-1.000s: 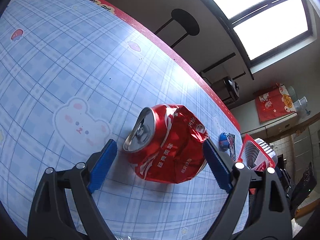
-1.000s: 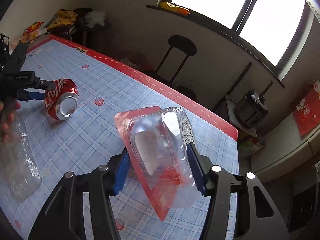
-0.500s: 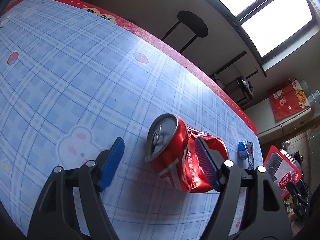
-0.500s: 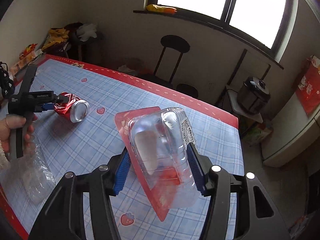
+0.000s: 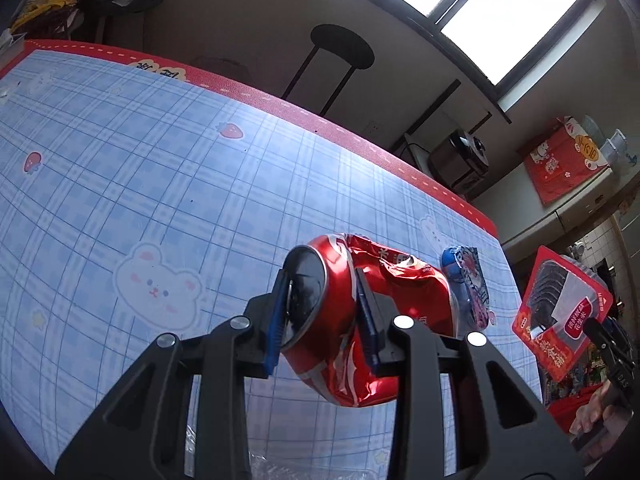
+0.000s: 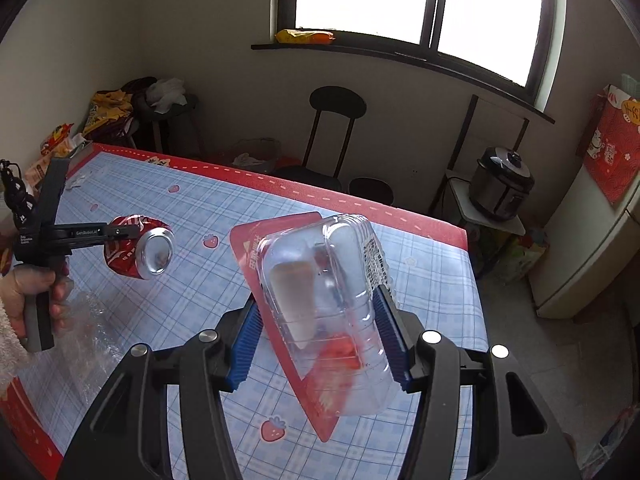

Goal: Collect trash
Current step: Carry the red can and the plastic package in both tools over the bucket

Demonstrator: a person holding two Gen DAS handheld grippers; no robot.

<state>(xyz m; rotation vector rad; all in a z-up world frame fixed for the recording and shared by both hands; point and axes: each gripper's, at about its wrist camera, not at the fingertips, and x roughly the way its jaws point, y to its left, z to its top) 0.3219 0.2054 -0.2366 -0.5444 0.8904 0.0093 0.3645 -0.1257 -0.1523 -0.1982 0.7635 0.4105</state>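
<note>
In the lower middle of the left wrist view, our left gripper (image 5: 322, 316) is closed on the crushed red can (image 5: 360, 320), its blue pads pinching the rim end while the dented body juts toward the right of the frame. The right wrist view shows that can (image 6: 140, 250) at middle left, apparently lifted clear of the table (image 6: 200, 280).

Our right gripper (image 6: 320, 340) is clamped across a clear plastic pack on red backing card (image 6: 320, 300), held tilted at the centre of its frame.

Just past the can, right of centre in the left view, a small blue wrapper (image 5: 466, 284) lies near the table's far corner. A crumpled clear plastic bag (image 6: 86, 328) sits at lower left of the right view, beneath the hand.

We judge the can the weaker hold: the pads grip only one end of a buckled shell, so a quick swing could twist it loose. The smooth pack could slide out if tilted further. We see no bin, so the carry may be long.
</note>
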